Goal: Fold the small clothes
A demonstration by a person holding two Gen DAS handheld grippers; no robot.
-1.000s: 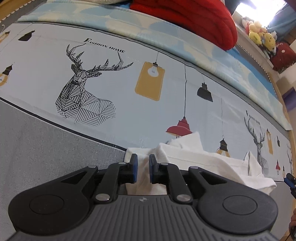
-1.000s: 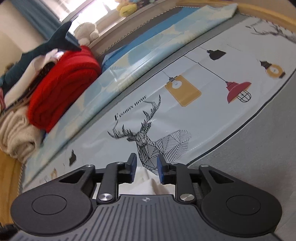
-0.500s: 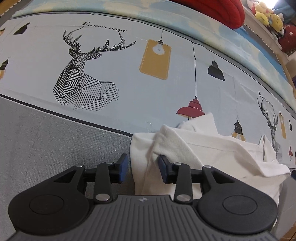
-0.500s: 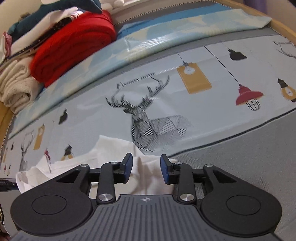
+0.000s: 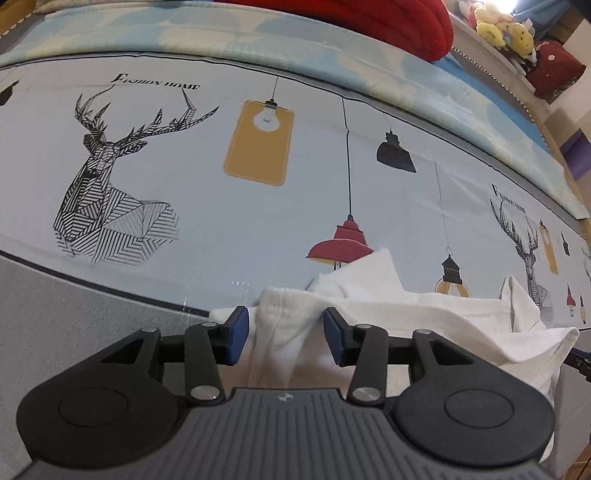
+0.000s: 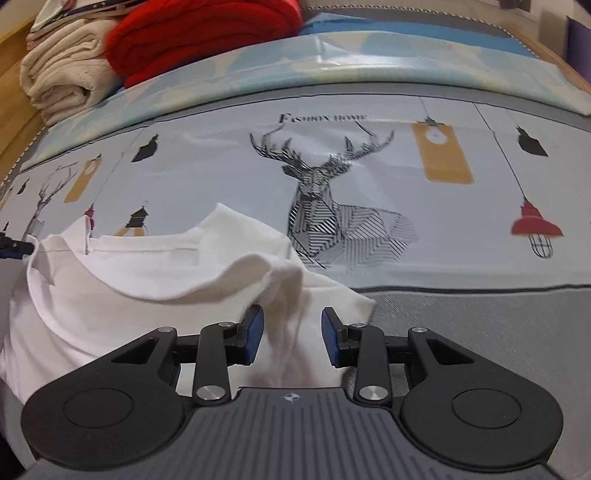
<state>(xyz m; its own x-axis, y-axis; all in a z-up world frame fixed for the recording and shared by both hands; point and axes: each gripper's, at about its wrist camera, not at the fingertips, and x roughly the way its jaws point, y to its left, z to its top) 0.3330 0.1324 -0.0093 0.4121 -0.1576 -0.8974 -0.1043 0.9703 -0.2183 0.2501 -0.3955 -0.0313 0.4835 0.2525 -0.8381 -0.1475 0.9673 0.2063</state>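
Note:
A small white garment [image 5: 424, 317] lies rumpled on the bed's printed sheet [image 5: 207, 206], partly over the grey band at the near edge. My left gripper [image 5: 282, 338] is open, its blue pads [image 5: 236, 334] either side of a raised fold at the garment's left end. In the right wrist view the same garment [image 6: 129, 291] lies at lower left. My right gripper [image 6: 291, 339] is open over its right end, with cloth between the pads. Neither gripper holds the cloth.
A printed sheet with deer and lamp pictures [image 6: 332, 206] covers the bed. A folded red blanket [image 6: 199, 33] and a cream blanket [image 6: 62, 77] are stacked at the far side. Plush toys [image 5: 502, 29] sit on a ledge at upper right.
Both grippers have opened from nearly shut and let go of the white garment, which has dropped onto the bed. Both have pulled back slightly.

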